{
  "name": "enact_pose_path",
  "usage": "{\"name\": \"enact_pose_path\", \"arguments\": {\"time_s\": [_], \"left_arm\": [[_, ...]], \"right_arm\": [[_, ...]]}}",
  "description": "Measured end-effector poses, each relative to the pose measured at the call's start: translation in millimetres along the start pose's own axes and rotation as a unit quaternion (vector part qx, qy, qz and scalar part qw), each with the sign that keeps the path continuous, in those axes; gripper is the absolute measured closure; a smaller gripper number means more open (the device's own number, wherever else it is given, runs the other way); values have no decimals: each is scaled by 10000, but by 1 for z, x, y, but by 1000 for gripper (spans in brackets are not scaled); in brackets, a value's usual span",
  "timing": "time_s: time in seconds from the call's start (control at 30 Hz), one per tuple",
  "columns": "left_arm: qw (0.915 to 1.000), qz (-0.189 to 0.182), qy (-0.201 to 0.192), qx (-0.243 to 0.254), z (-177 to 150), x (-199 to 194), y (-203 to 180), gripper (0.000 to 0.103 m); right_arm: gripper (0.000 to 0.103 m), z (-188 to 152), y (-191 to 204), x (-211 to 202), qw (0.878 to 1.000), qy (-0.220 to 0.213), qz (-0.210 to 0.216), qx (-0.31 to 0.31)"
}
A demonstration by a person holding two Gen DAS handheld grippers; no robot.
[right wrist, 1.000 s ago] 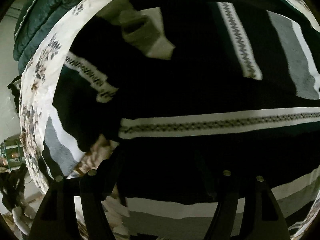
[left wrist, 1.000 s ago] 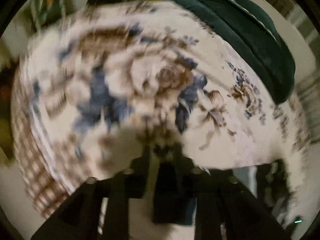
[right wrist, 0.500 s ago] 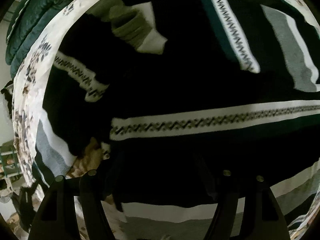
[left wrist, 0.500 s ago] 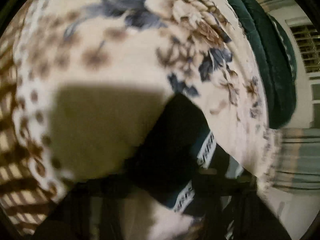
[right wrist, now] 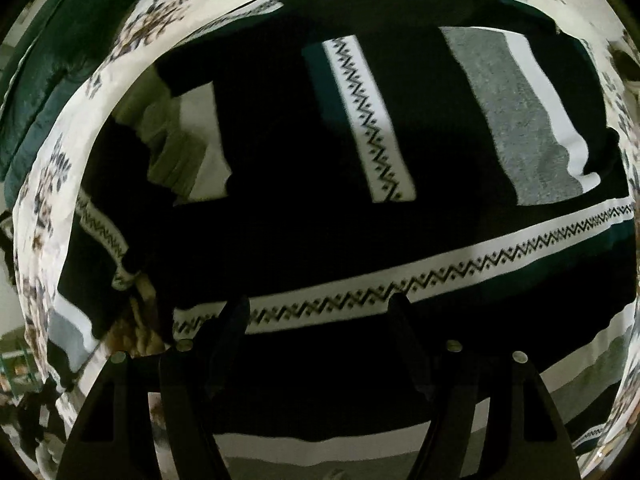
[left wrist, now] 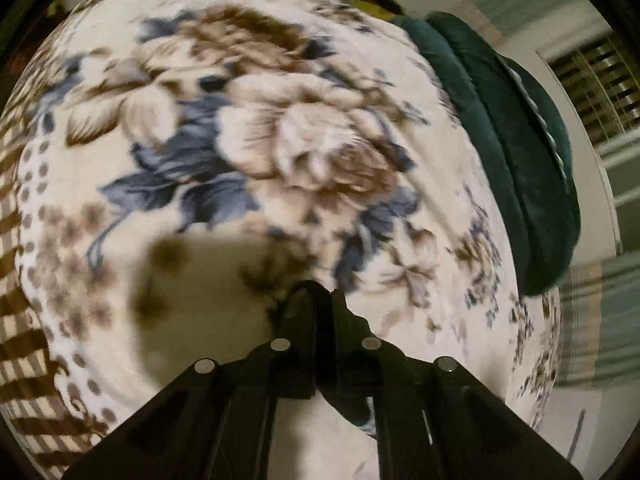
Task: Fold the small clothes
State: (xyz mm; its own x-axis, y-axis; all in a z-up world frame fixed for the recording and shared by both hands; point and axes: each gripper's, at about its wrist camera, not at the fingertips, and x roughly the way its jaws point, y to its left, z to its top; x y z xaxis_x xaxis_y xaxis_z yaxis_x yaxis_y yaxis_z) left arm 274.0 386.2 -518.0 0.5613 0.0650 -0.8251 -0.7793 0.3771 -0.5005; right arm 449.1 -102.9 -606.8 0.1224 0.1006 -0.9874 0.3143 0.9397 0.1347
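A black sweater [right wrist: 304,168] with white zigzag bands and grey stripes lies spread on the floral blanket [right wrist: 48,184], filling the right wrist view. An olive ribbed cuff [right wrist: 168,152] shows at its left side. My right gripper [right wrist: 320,308] is open just above the sweater's front zigzag band, touching nothing. My left gripper [left wrist: 325,300] is shut, its jaws pressed together over the floral blanket [left wrist: 240,140]. A small dark bit of fabric [left wrist: 356,408] shows below the jaws; I cannot tell whether it is pinched.
A dark green cushion [left wrist: 520,152] lies along the blanket's far right edge, also in the right wrist view [right wrist: 36,92] at upper left. A window with blinds [left wrist: 600,80] is behind it. Clutter sits beyond the blanket's left edge [right wrist: 20,392].
My left gripper swung away from the black sweater piece seen half a second ago and now faces bare blanket. My right gripper stayed open and shifted slightly over the sweater.
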Motion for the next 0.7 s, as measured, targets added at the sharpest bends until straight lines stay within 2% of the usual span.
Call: {"name": "enact_pose_path", "arguments": {"time_s": [0.03, 0.07, 0.17, 0.27, 0.33, 0.43, 0.5, 0.6, 0.7], "left_arm": [[9998, 22, -34, 168, -3, -1, -11, 99], [9990, 56, -92, 428, -6, -8, -23, 99], [9923, 197, -281, 1188, -17, -23, -62, 99], [9781, 176, -321, 2047, -40, -34, -117, 99], [9653, 13, -209, 2604, -70, -36, -161, 99], [9449, -280, 89, 3259, -126, -32, -223, 99], [9283, -506, 293, 3671, -180, -26, -268, 99], [9058, -824, 615, 4110, -265, -16, -325, 99], [8880, -1089, 926, 4371, -346, -7, -370, 98]], "right_arm": [[6, 4, -6, -3, 9999, -108, -129, 38], [2, 9, -7, -4, 9995, -195, -220, 72], [1, 23, -23, -12, 9973, -427, -567, 186], [1, 37, -48, -22, 9961, -526, -620, 337], [1, 43, -67, -29, 9956, -596, -583, 427], [1, 57, -104, -35, 9958, -580, -385, 600], [1, 63, -119, -34, 9957, -543, -283, 691], [1, 67, -167, -41, 9960, -479, -263, 711], [1, 76, -208, -47, 9964, -448, -325, 649]]}}
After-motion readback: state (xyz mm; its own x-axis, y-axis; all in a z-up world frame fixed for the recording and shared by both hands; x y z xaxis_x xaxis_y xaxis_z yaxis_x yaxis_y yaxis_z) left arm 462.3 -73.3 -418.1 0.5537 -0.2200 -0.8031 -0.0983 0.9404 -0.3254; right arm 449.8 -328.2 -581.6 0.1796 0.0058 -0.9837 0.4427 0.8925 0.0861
